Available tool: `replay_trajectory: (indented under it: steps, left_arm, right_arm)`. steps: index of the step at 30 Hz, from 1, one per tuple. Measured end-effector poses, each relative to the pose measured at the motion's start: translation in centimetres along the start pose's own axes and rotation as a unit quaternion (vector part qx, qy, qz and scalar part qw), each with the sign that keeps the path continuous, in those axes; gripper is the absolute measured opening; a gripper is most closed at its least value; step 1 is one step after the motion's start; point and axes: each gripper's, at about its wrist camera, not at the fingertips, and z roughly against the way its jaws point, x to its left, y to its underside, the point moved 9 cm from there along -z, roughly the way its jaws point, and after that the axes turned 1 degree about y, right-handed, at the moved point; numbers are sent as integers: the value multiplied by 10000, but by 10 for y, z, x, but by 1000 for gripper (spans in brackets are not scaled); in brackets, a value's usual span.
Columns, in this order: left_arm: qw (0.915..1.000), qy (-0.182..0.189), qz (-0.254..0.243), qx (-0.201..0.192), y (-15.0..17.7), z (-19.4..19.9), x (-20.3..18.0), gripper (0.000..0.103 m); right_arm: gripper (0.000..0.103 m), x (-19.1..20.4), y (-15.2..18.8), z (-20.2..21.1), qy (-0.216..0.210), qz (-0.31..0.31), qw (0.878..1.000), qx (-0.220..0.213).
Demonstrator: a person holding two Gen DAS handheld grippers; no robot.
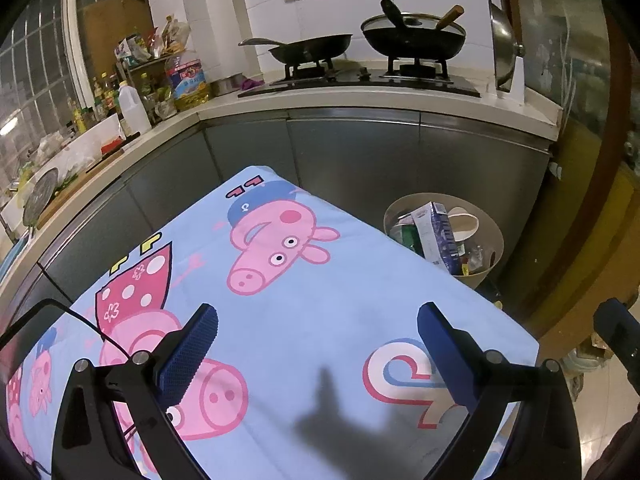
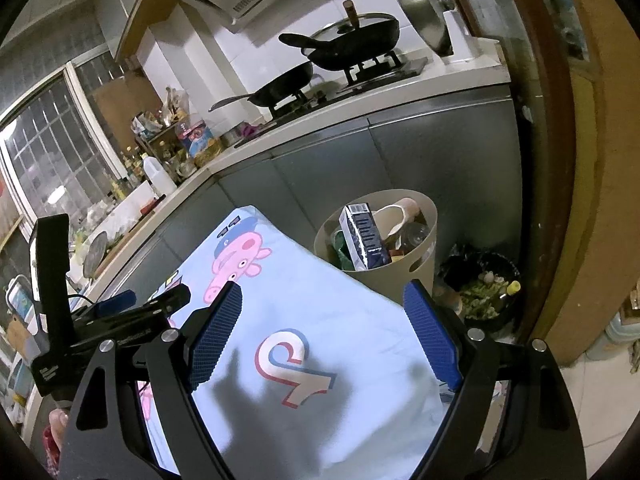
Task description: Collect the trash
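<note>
A beige round trash bin (image 1: 490, 236) (image 2: 422, 260) stands on the floor past the table's far right corner. It holds a blue-and-white carton (image 1: 438, 232) (image 2: 364, 236), a white cup, bottles and other scraps. The table wears a light blue cartoon-pig cloth (image 1: 320, 312) (image 2: 320, 320); no loose trash shows on it. My left gripper (image 1: 318, 320) hangs open above the cloth with nothing between its fingers. My right gripper (image 2: 322, 300) is open too, over the cloth's right end, short of the bin. The left gripper's body (image 2: 120, 320) shows at the left of the right wrist view.
A grey kitchen counter (image 1: 360, 100) wraps behind the table, with two black pans (image 1: 414, 36) on a stove, a steel lid, bottles and jars. A black-lined bin (image 2: 484, 280) of food scraps sits right of the beige bin, beside a wooden door frame (image 2: 560, 160).
</note>
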Motion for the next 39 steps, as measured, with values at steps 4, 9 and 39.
replay_trajectory:
  steps: [4, 9, 39]
  left_arm:
    - [10000, 13, -25, -35, -1, 3, -1, 99]
    - [10000, -69, -53, -4, 1, 3, 1, 99]
    - [9999, -83, -64, 3, 6, 3, 4, 99]
  right_arm:
    - [82, -1, -1, 3, -7, -48, 10000, -73]
    - [82, -2, -1, 3, -22, -66, 10000, -54]
    - [80, -3, 2, 5, -61, -195, 9997, -105]
